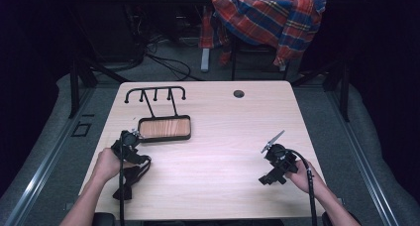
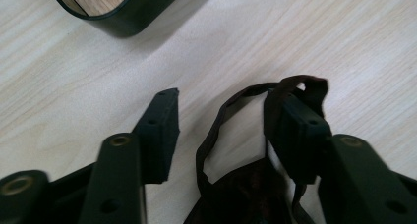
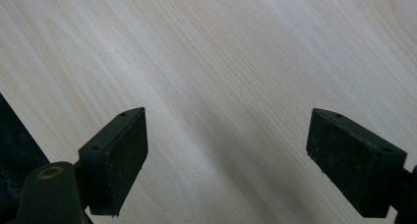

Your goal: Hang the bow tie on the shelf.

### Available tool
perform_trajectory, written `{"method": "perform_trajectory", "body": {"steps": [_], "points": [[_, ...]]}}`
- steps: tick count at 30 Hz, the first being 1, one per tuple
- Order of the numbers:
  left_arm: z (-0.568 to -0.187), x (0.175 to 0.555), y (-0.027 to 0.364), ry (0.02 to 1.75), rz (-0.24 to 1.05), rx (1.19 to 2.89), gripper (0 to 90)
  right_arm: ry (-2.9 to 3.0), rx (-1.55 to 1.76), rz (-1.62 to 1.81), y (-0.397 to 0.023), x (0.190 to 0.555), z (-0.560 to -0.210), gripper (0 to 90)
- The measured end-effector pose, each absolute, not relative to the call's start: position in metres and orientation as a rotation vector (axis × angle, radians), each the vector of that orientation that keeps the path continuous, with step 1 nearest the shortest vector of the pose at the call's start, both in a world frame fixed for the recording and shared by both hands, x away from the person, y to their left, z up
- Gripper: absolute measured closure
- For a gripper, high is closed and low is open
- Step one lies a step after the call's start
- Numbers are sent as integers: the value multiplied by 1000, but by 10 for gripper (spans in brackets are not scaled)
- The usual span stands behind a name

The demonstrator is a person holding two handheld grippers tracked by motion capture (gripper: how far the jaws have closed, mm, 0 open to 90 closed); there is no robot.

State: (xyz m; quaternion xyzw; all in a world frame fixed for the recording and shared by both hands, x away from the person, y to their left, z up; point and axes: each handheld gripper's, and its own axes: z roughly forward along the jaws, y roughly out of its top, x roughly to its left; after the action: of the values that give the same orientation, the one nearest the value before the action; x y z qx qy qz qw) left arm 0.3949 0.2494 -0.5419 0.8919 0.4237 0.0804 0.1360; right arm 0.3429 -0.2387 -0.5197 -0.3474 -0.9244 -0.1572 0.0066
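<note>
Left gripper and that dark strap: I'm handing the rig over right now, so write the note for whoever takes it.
Left gripper: open, jaws astride a loop of the dark strap, which is draped over one jaw, not pinched.
Right gripper: open, over bare table.
Rack: wooden base beside the left gripper, hooks at the table's far side, nothing hung on them.
Done: nothing visible. Left, probably: grip the strap and hang it.

At the bottom edge of the left gripper view we lose the lower part of the dark strap (image 2: 231, 135), and at the upper left of that frame the tray (image 2: 123, 10) is cut off.
</note>
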Motion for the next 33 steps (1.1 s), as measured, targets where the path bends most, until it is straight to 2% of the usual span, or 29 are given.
{"method": "perform_trajectory", "body": {"steps": [5,11,15,33], "points": [[-546,394,248,1215,209,2614,618,-2877,-1104,-506,-241,344,-521,158],[-547,392,245,1187,244,2673,792,-2886,-1108,-503,-240,344,-520,161],[-547,389,245,1180,259,2684,873,-2903,-1088,-484,-239,342,-519,159],[-524,376,255,1193,334,2546,888,-2903,-1106,-527,-242,342,-516,157]]}}
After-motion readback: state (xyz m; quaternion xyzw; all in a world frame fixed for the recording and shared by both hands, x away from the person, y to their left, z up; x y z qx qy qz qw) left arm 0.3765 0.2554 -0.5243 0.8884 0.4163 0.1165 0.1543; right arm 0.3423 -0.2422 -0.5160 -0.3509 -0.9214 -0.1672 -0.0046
